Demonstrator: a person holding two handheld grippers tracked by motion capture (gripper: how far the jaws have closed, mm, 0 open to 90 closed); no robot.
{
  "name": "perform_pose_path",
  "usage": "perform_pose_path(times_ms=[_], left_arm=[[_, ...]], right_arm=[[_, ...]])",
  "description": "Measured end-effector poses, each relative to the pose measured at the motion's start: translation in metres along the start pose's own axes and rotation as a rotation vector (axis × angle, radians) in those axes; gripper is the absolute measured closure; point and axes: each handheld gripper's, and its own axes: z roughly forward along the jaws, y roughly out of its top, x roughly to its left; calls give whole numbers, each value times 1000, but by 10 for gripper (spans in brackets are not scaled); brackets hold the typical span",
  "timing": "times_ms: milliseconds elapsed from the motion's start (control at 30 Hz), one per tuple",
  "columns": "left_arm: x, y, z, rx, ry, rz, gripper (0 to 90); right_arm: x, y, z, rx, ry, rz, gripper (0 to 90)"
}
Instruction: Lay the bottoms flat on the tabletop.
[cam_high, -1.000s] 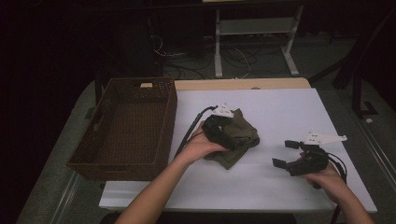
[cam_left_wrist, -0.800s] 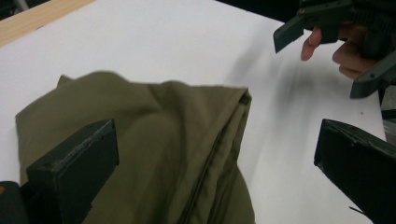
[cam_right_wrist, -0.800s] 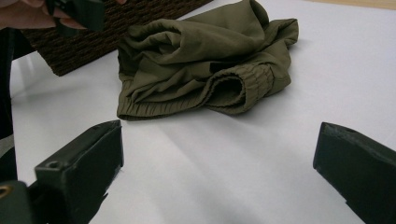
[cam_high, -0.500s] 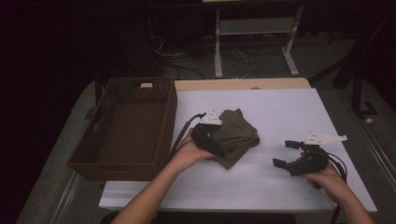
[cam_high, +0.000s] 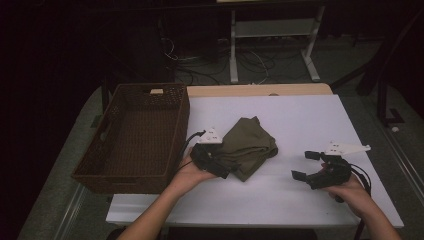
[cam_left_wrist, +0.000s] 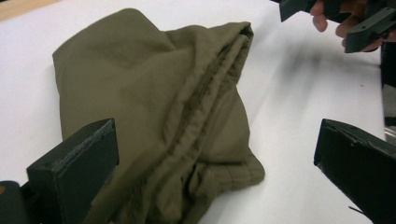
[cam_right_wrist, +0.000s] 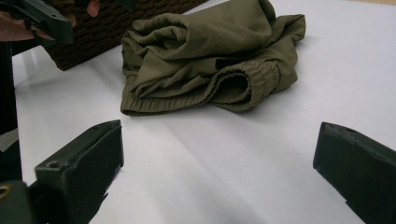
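Note:
An olive-green folded garment (cam_high: 248, 144) lies on the white table (cam_high: 300, 120), a little left of centre. My left gripper (cam_high: 220, 163) sits at the garment's near-left edge, open. In the left gripper view its jaws stand wide apart, the garment (cam_left_wrist: 154, 93) lying between and ahead of them. My right gripper (cam_high: 305, 165) is held above the table well to the right of the garment, open with nothing in it. In the right gripper view the garment (cam_right_wrist: 205, 60) lies ahead, its elastic waistband facing me.
A dark brown wicker basket (cam_high: 183, 117) stands at the table's left edge, close behind my left hand (cam_high: 187, 175); its corner (cam_right_wrist: 116, 21) appears in the right gripper view. Beyond the table are a white stand (cam_high: 235, 55) and floor cables.
My left gripper has drawn back from on top of the garment to its near-left edge. The garment now lies uncovered. The right gripper has stayed put.

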Motion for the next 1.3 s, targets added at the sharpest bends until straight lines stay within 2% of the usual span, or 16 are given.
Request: perform_pose_path(times_ms=[133, 333, 567, 733, 800, 900, 1100, 1300], left_arm=[[-2, -7, -4, -3, 1, -5, 0], [-8, -21, -8, 8, -31, -29, 0], [-14, -36, -11, 29, -15, -50, 0], [-14, -44, -14, 20, -5, -76, 0], [-15, -46, -14, 29, -15, -73, 0], [-19, -48, -13, 47, -21, -39, 0], [-26, -58, -14, 29, -28, -32, 0], [-24, -60, -15, 25, -33, -53, 0]], right_arm=[[0, 0, 2, 6, -2, -5, 16], [3, -1, 4, 24, -5, -16, 16], [8, -2, 6, 38, -5, -40, 17], [9, -2, 8, 57, -11, -42, 16], [9, -2, 9, 68, -5, -38, 16], [10, -2, 10, 95, 14, -39, 19], [11, -3, 11, 125, 55, -16, 149], [13, -2, 15, 150, 77, -11, 241]])
